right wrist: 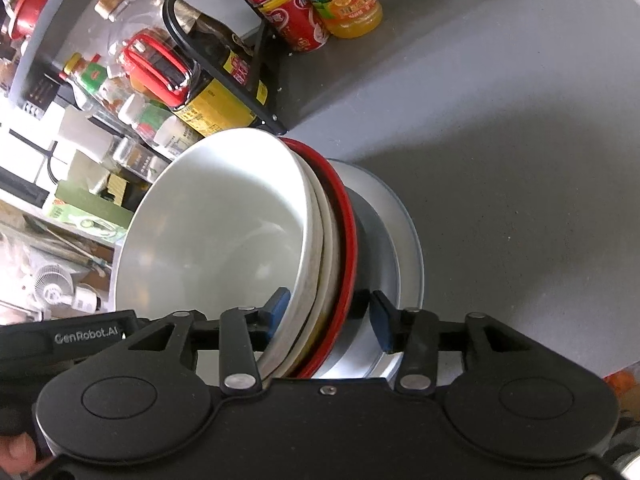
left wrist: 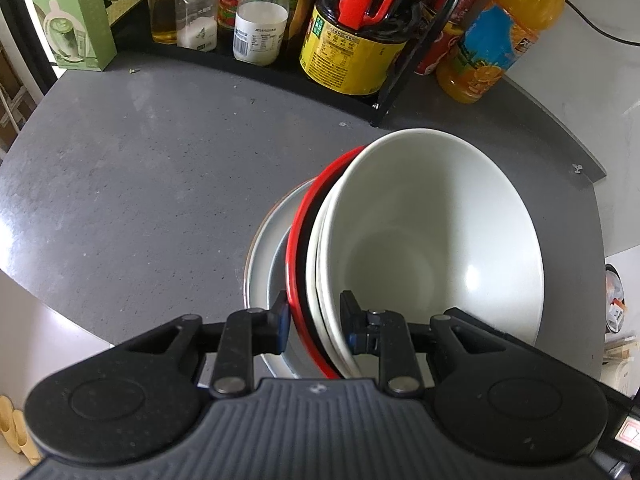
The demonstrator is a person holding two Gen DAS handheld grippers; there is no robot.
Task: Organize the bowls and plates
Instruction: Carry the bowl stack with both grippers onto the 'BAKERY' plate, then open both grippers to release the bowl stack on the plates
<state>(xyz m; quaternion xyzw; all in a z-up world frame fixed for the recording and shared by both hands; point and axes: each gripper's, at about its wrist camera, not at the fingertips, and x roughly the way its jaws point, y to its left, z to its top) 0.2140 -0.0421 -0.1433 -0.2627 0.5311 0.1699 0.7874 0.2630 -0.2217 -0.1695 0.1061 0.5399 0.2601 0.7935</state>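
A stack of nested bowls stands on a grey plate (left wrist: 264, 248) on the dark grey counter (left wrist: 140, 184). A white bowl (left wrist: 432, 232) is on top, with another white bowl and a red-rimmed black bowl (left wrist: 298, 236) under it. My left gripper (left wrist: 316, 312) is shut on the near rims of the bowl stack, one finger outside the red rim, one inside the white bowl. In the right wrist view my right gripper (right wrist: 328, 312) straddles the rims of the white bowl (right wrist: 216, 232) and red-rimmed bowl (right wrist: 348, 232) above the grey plate (right wrist: 404, 240), with a gap at its right finger.
A black wire rack (left wrist: 392, 92) at the counter's back holds an oil jug (left wrist: 352, 32), jars and bottles. An orange juice bottle (left wrist: 500, 36) and red cans (right wrist: 300, 24) stand beside it. A green box (left wrist: 72, 16) is at back left. Bare counter spreads left (left wrist: 120, 200).
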